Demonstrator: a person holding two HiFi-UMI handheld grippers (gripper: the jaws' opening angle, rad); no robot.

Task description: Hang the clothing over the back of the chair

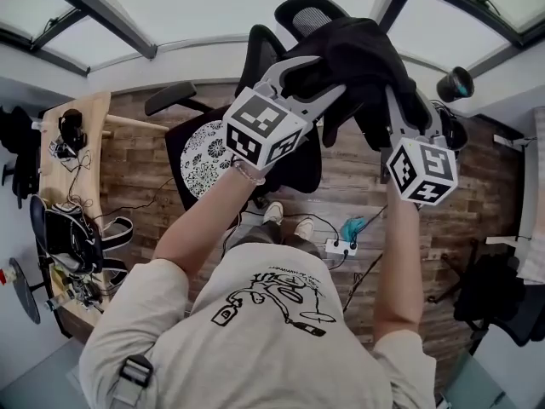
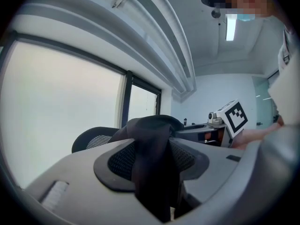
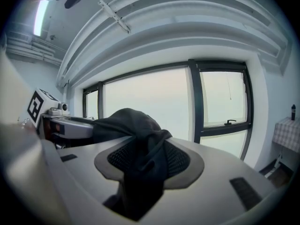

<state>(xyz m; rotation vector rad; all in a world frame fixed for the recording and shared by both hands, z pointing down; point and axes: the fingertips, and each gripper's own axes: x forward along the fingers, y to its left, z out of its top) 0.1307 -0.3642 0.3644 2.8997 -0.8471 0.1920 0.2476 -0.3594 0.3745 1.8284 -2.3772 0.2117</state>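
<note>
Above the back of the black office chair [image 1: 262,54], the dark clothing [image 1: 362,54] hangs bunched across the left gripper [image 1: 317,83] and right gripper [image 1: 398,109], both with jaws parted, the cloth lying loose between them.

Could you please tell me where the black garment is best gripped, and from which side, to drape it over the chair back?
Grip the two bunched upper folds of the black garment, one at each side, coming in level from the person's side. One fold runs between the open jaws of the left gripper and one between those of the right gripper, while the rest sags between them near the chair back.
</note>
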